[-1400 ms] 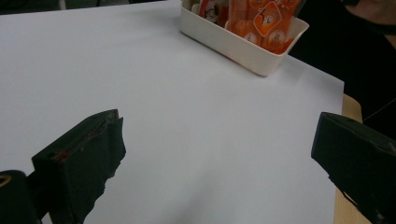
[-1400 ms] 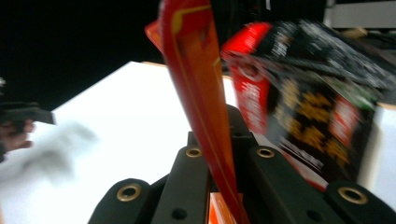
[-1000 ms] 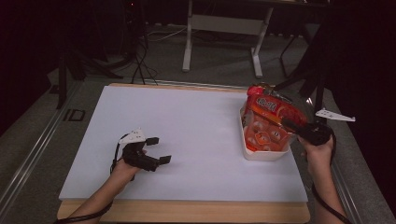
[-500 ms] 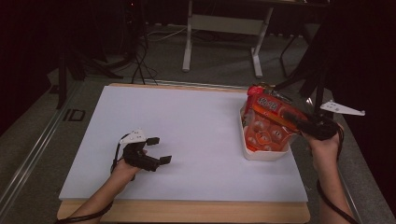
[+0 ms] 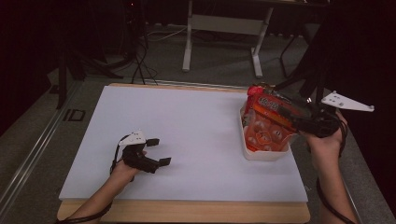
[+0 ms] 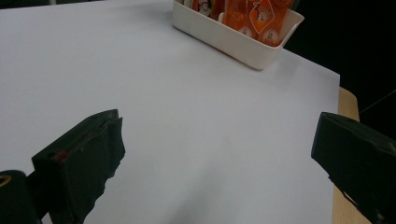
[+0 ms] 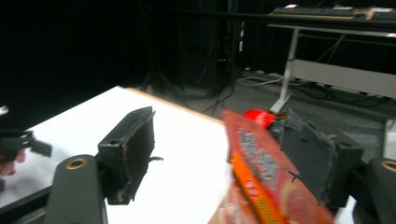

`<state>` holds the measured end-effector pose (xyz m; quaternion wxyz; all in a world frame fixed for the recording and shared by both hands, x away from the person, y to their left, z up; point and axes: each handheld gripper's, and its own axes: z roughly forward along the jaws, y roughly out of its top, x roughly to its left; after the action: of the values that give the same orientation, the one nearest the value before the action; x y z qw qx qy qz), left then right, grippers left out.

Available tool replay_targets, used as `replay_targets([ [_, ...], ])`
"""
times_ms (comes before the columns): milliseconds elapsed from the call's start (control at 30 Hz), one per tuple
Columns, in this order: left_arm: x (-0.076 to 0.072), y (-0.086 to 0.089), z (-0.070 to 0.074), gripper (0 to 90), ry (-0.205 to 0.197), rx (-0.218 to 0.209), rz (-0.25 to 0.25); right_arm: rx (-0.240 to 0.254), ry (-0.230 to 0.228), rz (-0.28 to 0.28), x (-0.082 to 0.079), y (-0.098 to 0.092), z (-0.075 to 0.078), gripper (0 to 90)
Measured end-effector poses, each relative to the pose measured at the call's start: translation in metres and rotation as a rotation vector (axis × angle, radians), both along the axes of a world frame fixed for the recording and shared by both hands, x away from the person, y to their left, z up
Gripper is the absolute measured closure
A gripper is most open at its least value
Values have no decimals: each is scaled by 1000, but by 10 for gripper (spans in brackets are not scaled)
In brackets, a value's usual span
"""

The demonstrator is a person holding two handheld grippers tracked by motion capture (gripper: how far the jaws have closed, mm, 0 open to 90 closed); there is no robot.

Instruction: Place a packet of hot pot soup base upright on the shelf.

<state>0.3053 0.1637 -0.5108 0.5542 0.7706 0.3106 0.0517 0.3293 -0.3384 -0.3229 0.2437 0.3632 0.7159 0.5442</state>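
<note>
White tabletop (image 5: pixel 201 140) w/ a wood edge along the near side, grey floor round it, room behind mostly dark. Cables and dark stands at back left, one pale desk frame (image 5: pixel 224 28) at back centre.

Left to right: left gripper (image 5: pixel 158 151) sits low over the white top at the near left, jaws wide apart, nothing betw. them; the left gripper view shows bare white surface betw. the two black jaws. One person, two forearms coming in from the near edge.

Middle of the table is plain white.

Right side: one white bin (image 5: pixel 261 151) near the right edge, holding orange snack packets; count inside can't be told, at least two fronts show. One red-orange snack bag (image 5: pixel 271 109) stands tilted at the top of the bin. Right gripper (image 5: pixel 280 112) is above the bin, jaws have just been opening. In the right gripper view the bag lies betw. the jaws, leaning by the right jaw, well apart from the left one. Whether that pad touches it: can't tell. One grey three-cornered plate (image 5: pixel 348 101) tops that gripper.
</note>
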Motion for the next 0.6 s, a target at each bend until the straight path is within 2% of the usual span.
replay_targets([
  [67,-1,1,0,22,0,1,1,24,17,34,-3,10,-5,225],
  [100,-1,1,0,22,0,0,1,18,23,51,-5,19,-10,205],
  [167,-2,1,0,22,-1,-2,1,20,27,60,-5,22,-11,202],
  [200,-2,1,1,22,-2,0,1,14,33,85,-6,30,-17,182],
  [333,-2,2,1,22,-4,-3,1,10,42,103,-7,37,-22,170],
  [433,-2,1,1,22,-4,-4,1,15,69,154,-6,52,-37,138],
  [600,-3,1,2,22,-5,-4,1,11,88,185,-6,63,-49,137],
])
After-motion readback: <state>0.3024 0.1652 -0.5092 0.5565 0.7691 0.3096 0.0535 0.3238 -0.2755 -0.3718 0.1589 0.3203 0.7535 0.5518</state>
